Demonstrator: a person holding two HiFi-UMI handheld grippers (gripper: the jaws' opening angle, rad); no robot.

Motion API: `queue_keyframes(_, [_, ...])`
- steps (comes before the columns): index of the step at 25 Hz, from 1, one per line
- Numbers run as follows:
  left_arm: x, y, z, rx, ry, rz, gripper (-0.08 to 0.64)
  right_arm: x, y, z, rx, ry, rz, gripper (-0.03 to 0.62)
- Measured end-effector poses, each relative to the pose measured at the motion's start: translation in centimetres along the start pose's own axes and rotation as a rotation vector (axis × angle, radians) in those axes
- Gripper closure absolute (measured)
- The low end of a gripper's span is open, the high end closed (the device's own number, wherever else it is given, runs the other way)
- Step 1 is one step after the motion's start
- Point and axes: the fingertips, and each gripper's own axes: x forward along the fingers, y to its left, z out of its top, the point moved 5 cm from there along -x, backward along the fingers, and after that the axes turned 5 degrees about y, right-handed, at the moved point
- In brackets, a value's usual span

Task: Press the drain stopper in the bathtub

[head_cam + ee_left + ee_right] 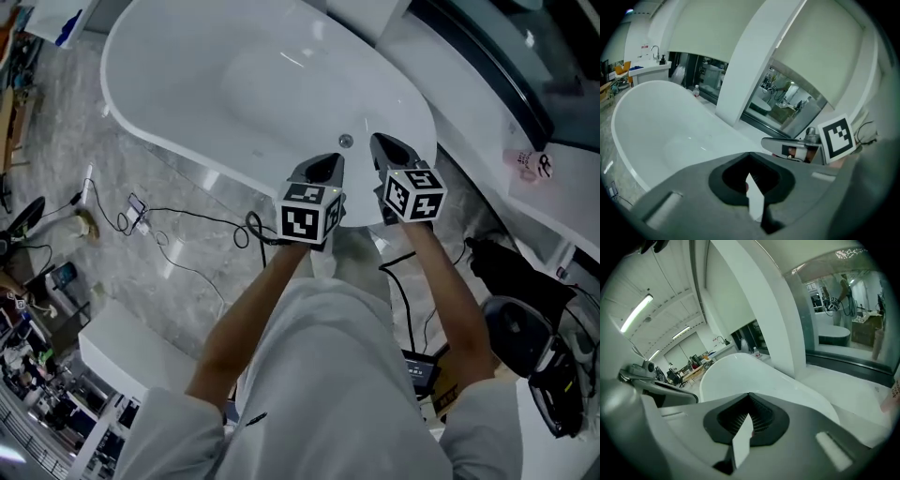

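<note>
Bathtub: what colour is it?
The bathtub is plain glossy white all over; the head view shows it best.

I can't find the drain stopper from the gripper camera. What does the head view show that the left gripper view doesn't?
Only the head view: a small round metal fitting on the bathtub's inner wall, likely the stopper, and floor cables. Only the left gripper view: a faucet on a far counter. Both: the bathtub and the right gripper.

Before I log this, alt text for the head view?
Seen from above, a person's two arms hold the left gripper and right gripper, jaws shut and empty, over the near end of a white oval bathtub, close to a small round metal fitting inside it. Cables trail over the grey floor.
</note>
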Motion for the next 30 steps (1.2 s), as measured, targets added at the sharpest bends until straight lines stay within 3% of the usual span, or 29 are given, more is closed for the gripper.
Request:
queue_keyframes(12, [-6.6,-3.8,3.2,0.111,-0.087,-0.025,0.561,-7.9,3.7,4.1,-0.053,-0.088,0.031,0.598])
queue_keyframes(21, [-13.3,-6.0,4.7,0.155,-0.181,-0.118,0.563,-14.1,12.1,7.8,-0.099,-0.231,0.105,0.598])
queue_keyframes(26, [-16.9,-7.5,6.2,0.194,-0.271,-0.129,0.561,-16.6,15.6,8.6,-0.094,-0.270,0.145,0.598])
queue_keyframes(30, [-18.4,-8.9,6.3,0.257,-0.308,-0.118,0.561,-18.0,17.1,8.1,-0.034,-0.306,0.127,0.598])
